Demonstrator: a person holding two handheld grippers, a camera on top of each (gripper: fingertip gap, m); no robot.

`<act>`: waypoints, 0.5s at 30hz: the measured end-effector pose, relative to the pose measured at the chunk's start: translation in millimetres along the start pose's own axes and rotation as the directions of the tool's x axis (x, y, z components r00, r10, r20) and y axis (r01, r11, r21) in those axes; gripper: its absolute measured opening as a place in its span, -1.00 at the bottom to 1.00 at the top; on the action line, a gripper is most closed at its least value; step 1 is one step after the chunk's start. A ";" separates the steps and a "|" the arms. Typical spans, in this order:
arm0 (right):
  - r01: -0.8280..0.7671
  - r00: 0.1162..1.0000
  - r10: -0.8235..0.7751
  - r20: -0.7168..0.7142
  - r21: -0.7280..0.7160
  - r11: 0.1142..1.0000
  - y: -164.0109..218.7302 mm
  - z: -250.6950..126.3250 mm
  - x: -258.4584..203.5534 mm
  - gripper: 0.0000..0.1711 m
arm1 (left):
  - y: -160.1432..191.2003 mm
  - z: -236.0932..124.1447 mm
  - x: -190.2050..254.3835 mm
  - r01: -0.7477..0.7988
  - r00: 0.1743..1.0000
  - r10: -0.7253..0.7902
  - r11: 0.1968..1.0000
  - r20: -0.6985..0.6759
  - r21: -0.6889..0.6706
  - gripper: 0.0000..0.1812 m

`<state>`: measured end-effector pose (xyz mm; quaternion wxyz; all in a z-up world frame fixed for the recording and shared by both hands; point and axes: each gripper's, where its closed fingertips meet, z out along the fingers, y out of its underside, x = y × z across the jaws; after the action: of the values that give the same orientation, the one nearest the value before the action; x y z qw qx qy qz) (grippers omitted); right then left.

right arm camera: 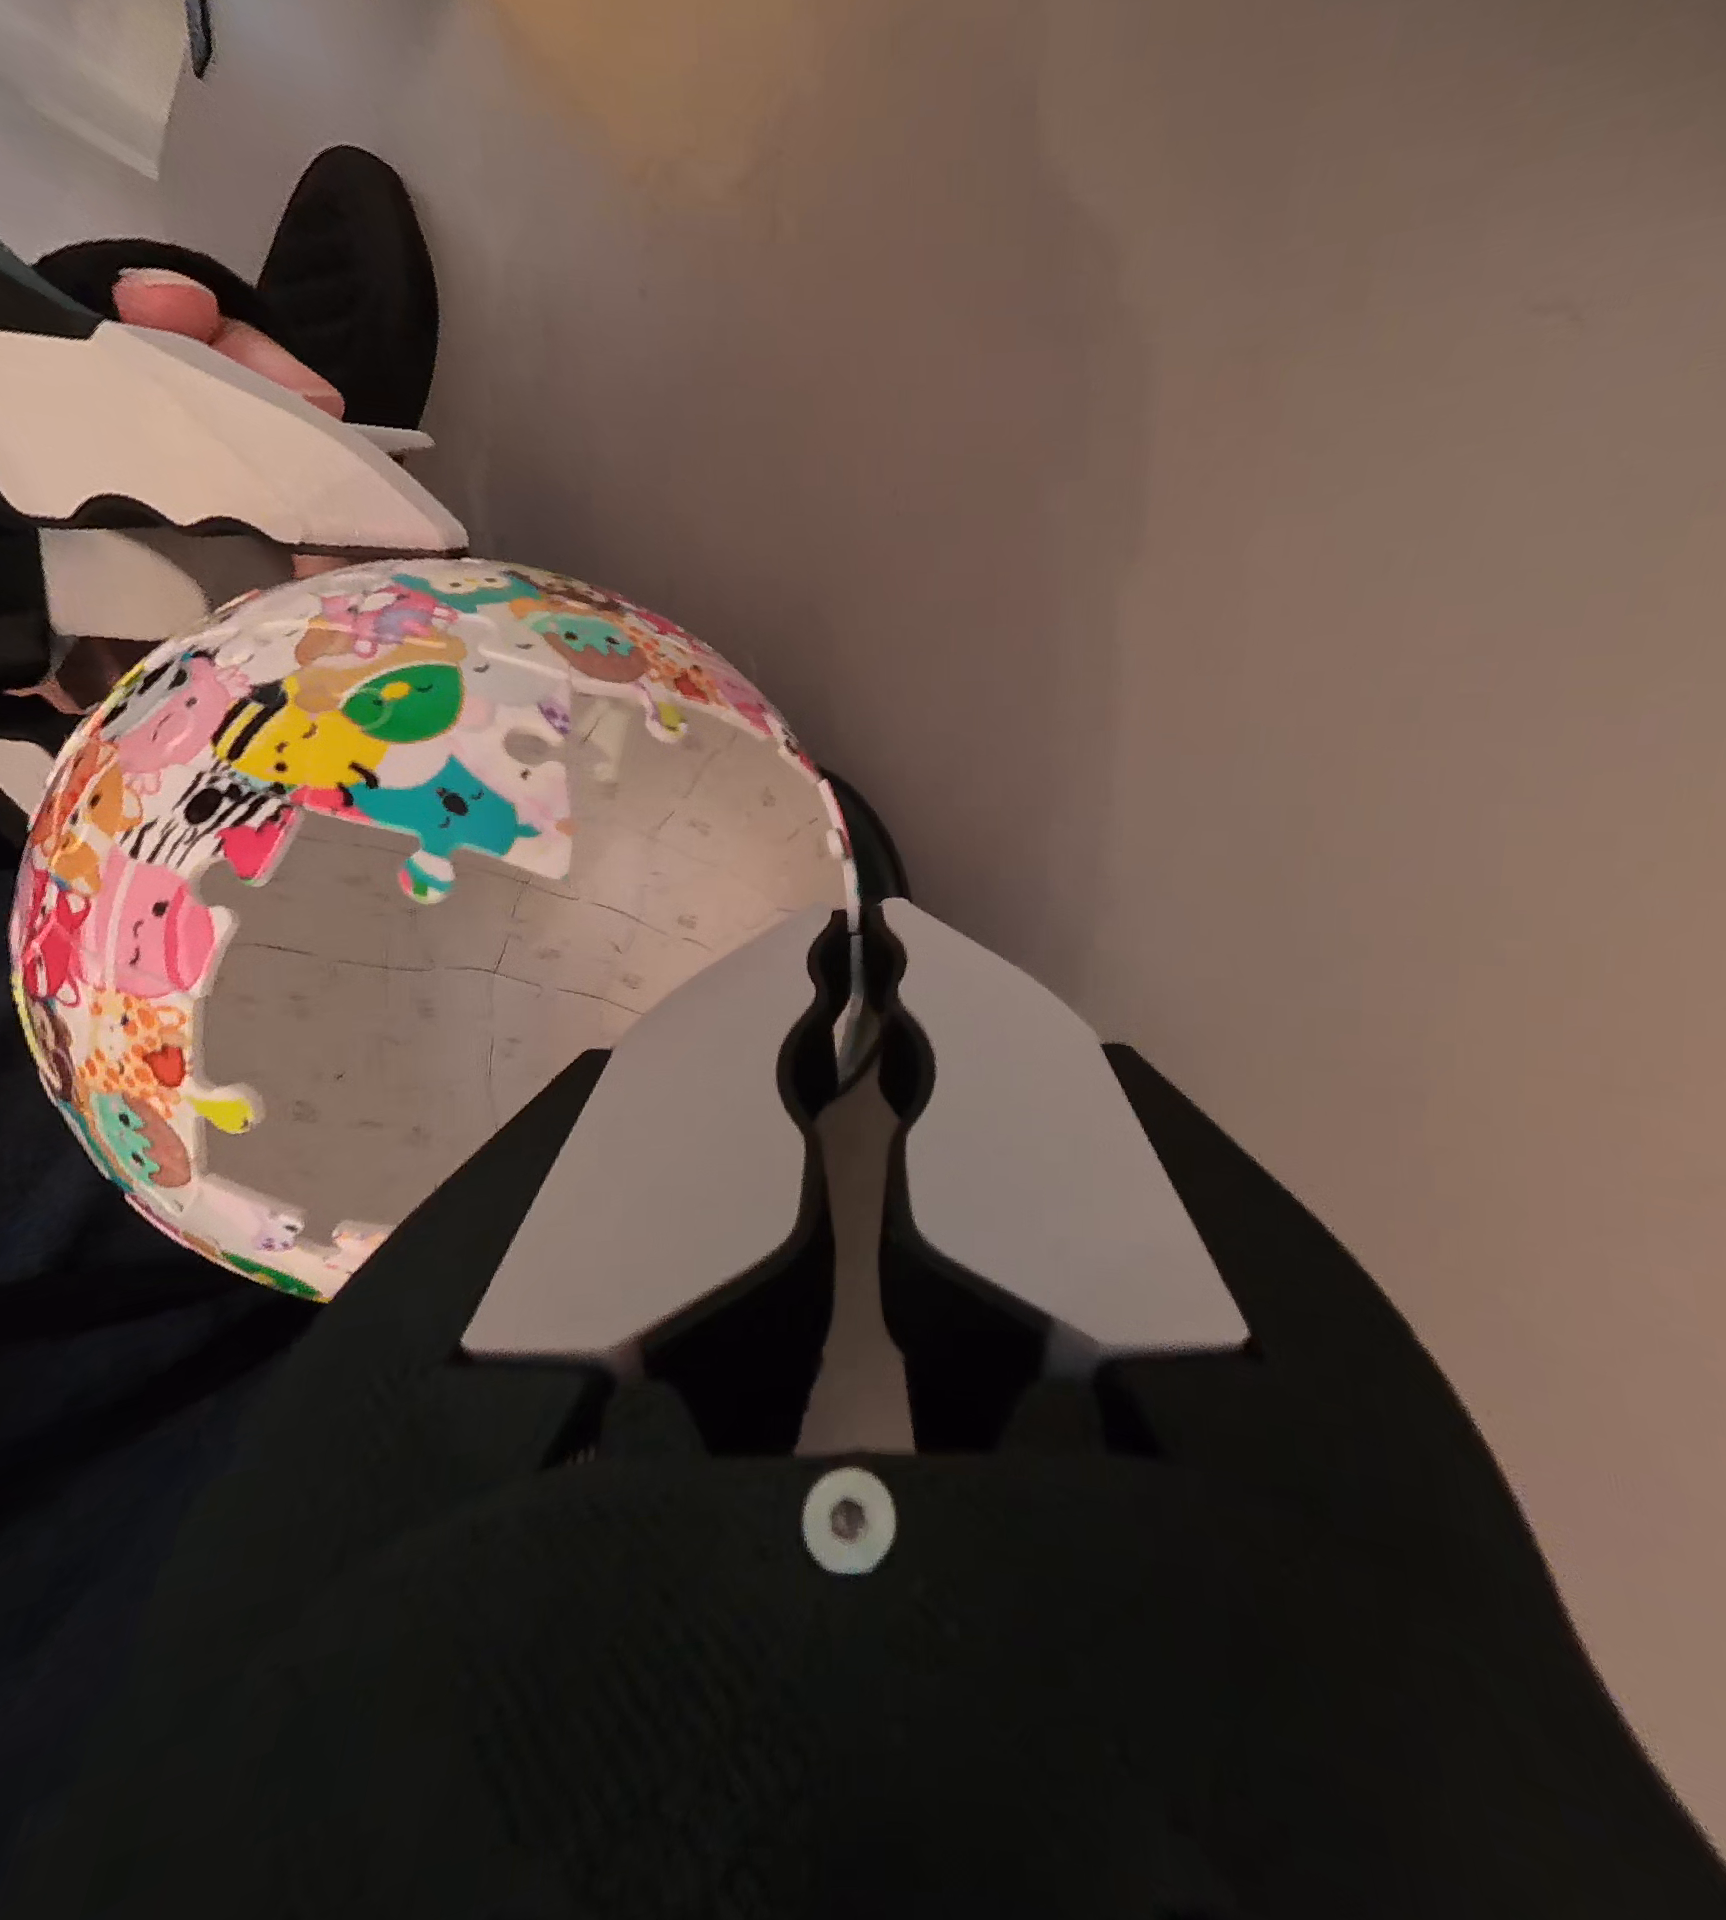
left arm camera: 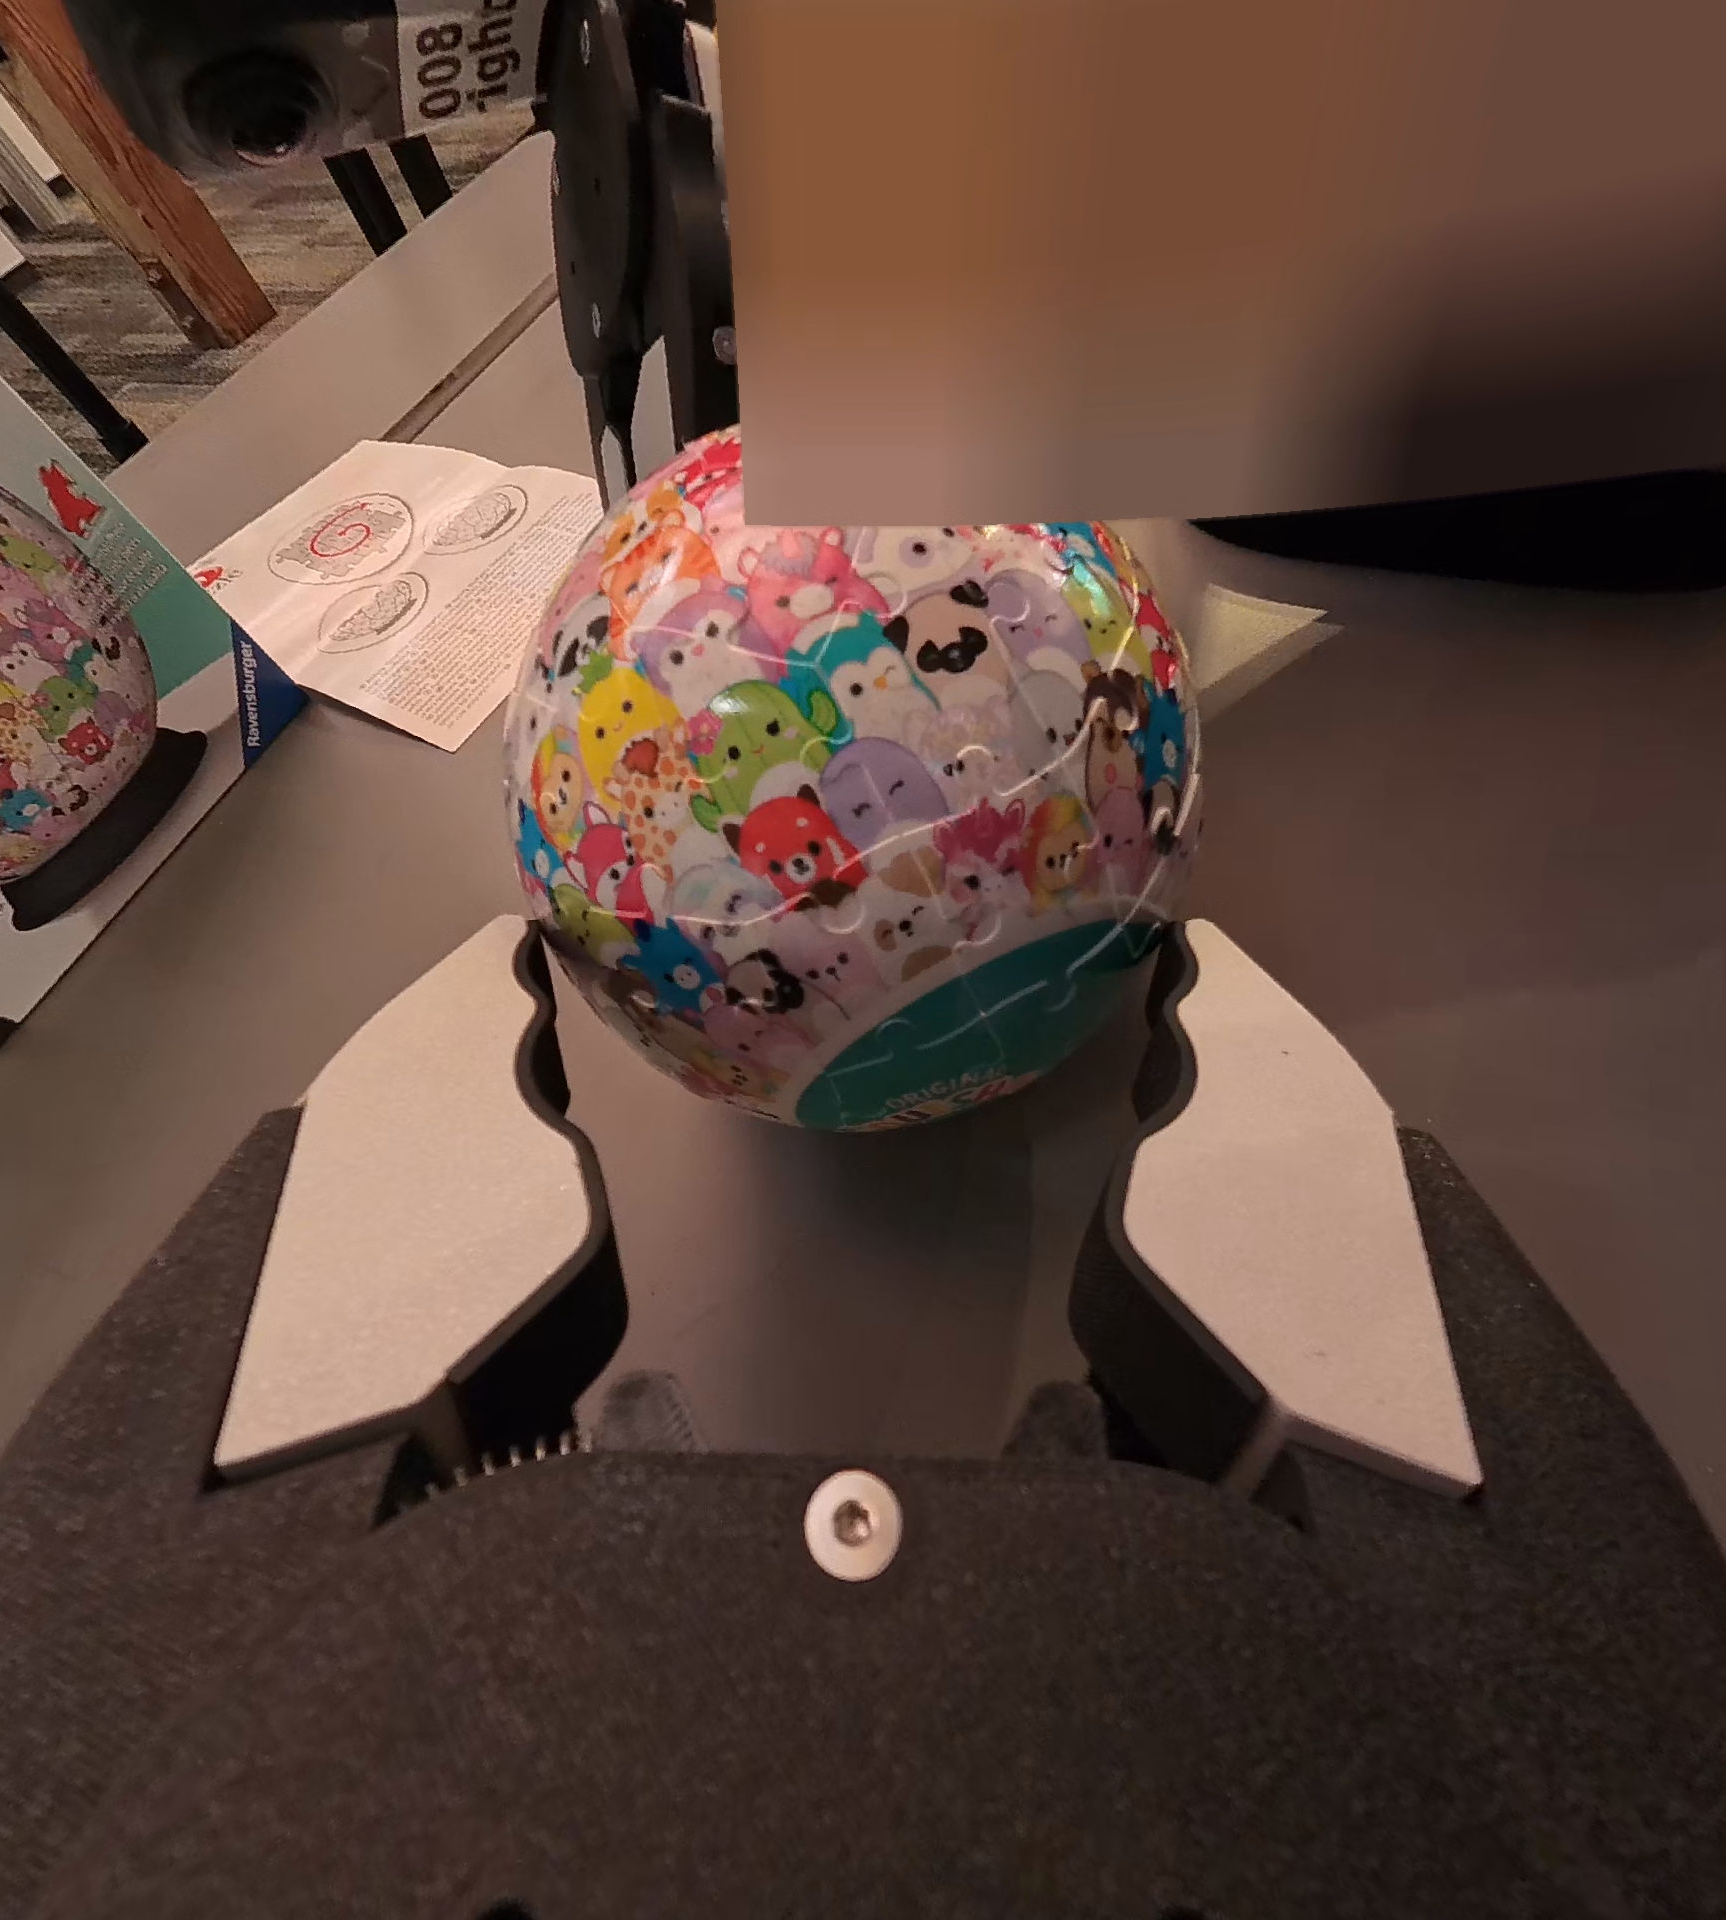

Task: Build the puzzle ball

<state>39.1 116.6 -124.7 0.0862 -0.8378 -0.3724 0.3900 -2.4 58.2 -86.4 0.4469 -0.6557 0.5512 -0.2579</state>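
Colourful puzzle ball [left arm camera: 854, 790] cradled above grey table [left arm camera: 1461, 883] between spread fingertips of left gripper [left arm camera: 854, 961], right gripper [right arm camera: 857, 961] pinched shut on 1 thin puzzle piece [right arm camera: 851, 997] at the open gap's rim; best seated by aligning tabs, pressing gently.

Glossy ball, matt tools

The puzzle ball [left arm camera: 854, 769] looks like glossy printed plastic; its inner shell [right arm camera: 485, 997] is dull grey. The left gripper [left arm camera: 854, 951] has a grainy black body, the table [left arm camera: 1461, 935] is smooth matt grey, and the leaflet [left arm camera: 402, 582] is paper.
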 end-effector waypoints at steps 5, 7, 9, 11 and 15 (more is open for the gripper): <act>0.033 0.998 -0.034 0.044 0.011 0.999 -1.8 0.2 -3.9 -0.86 | 0.5 -0.4 -0.2 0.000 1.000 0.000 1.000 0.001 -0.001 0.19; 0.027 0.998 -0.027 0.057 0.003 1.000 -0.8 2.5 -3.1 -0.81 | 0.6 -0.4 -0.2 0.000 1.000 0.000 1.000 0.000 -0.002 0.19; 0.037 0.999 -0.036 0.041 -0.023 0.999 3.2 6.2 0.2 -0.87 | 0.6 -0.3 -0.3 0.000 1.000 0.000 1.000 0.000 -0.003 0.19; 0.042 0.998 -0.041 0.042 -0.020 0.999 2.8 7.5 -0.4 -0.95 | 0.7 -0.5 -0.4 -0.001 1.000 0.001 1.000 0.000 -0.004 0.19; 0.048 0.999 -0.048 0.026 -0.030 0.998 3.4 7.1 -0.3 -0.95 | 0.8 -0.5 -0.3 -0.003 1.000 0.003 1.000 -0.001 -0.007 0.19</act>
<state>35.8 113.0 -130.8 0.0780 -0.8248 -0.3994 0.3926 -3.2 58.4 -86.8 0.4449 -0.6563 0.5532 -0.2557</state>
